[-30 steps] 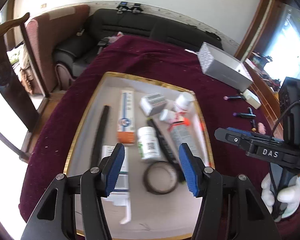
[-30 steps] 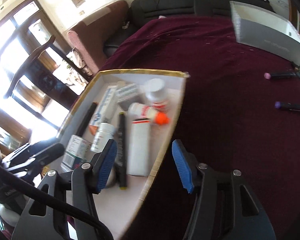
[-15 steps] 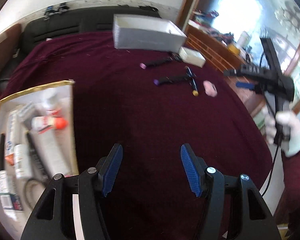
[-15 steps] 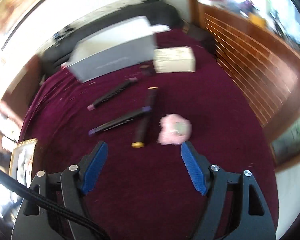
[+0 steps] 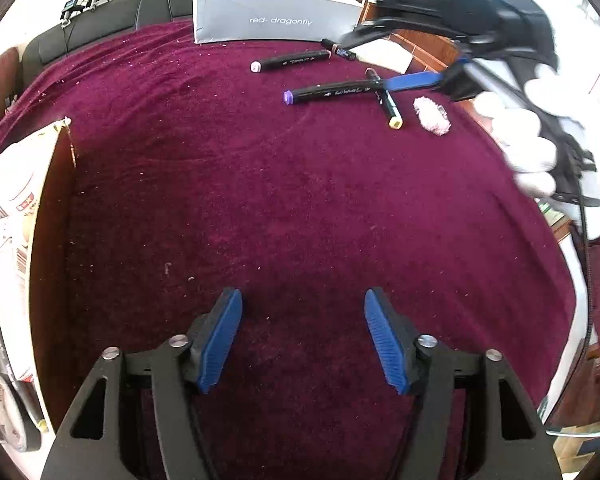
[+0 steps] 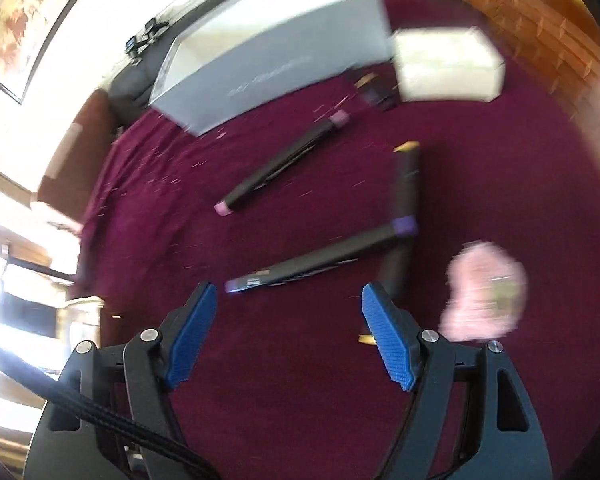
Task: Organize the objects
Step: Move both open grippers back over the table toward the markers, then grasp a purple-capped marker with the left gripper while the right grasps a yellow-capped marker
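Crossed markers, a risky pick.
Left view: the left gripper (image 5: 303, 340), empty and opening, hangs over bare cloth (image 5: 300, 208); markers (image 5: 328, 91) lie near the far right edge. Right view: the right gripper (image 6: 288, 336), wide and empty, nears them; one could be knocked aside.

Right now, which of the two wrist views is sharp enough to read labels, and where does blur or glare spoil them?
Left wrist: sharp, the grey box lettering reads clearly; only the right tongs and gloved hand smear, and the window corner blows out. Right wrist: motion blur throughout, markers and pink object soft, box text unreadable, strong glare at left.
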### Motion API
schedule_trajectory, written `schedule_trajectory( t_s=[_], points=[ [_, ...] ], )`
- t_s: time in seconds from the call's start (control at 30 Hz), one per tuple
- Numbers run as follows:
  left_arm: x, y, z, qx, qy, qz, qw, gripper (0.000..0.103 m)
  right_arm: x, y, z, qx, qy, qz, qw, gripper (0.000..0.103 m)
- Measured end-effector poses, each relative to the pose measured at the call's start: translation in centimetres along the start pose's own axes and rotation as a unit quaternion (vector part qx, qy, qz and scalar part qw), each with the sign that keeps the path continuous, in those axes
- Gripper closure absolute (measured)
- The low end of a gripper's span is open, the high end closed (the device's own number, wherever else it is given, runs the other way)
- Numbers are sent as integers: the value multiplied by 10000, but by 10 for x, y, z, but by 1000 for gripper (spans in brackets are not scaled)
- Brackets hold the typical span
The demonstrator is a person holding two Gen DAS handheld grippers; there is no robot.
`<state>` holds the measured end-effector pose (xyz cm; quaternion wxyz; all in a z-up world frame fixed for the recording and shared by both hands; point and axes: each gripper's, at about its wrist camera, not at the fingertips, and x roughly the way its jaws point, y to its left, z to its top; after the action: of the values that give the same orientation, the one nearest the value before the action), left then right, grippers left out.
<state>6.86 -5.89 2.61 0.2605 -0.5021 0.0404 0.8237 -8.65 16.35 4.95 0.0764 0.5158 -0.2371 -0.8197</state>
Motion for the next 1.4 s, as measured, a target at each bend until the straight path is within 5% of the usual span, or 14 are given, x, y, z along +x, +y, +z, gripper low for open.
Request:
schedule_trajectory(
  t_s=[0.07,0.2,0.5,0.63,0.93,1.03,1.1,1.13,1.17,1.27,1.4],
  points=[
    [0,-1,-2,17,-74,-46,10000,35,17,5,1,134,179,-73,9997,28],
    [0,-11,-9,279,-216,107,9993,27,40,14,8,76,102,-889,9960,29],
    [0,-7,-6,207,-256,-82,9994,21,63,24,24,-180,-91,-1650,9861,77],
    [-2,-5,-7,100,-265,-180,9994,21,64,35,11,-522,123,-1447,9880,89],
    [-12,25,-2,-716,-159,-175,9972,21,41,75,-94,-1345,1279,-132,9825,89],
    [-18,37,2,-948,-215,-174,9951,21,12,80,-98,-1596,975,201,9822,87],
    [-20,40,7,-1003,-256,-96,9946,21,-15,72,-81,-1606,326,-87,9865,71],
    [-20,40,11,-1017,-265,-64,9944,21,-25,64,-70,-1529,17,-342,9877,50],
    [-19,39,15,-1014,-274,-38,9945,21,-33,55,-59,-1427,-239,-569,9878,44],
    [-9,33,32,-879,-229,232,9956,21,-37,20,-22,-1007,-580,-1194,9860,44],
    [20,29,53,-812,-18,609,9948,21,-5,-10,12,-505,-355,-1633,9846,44]
  ],
)
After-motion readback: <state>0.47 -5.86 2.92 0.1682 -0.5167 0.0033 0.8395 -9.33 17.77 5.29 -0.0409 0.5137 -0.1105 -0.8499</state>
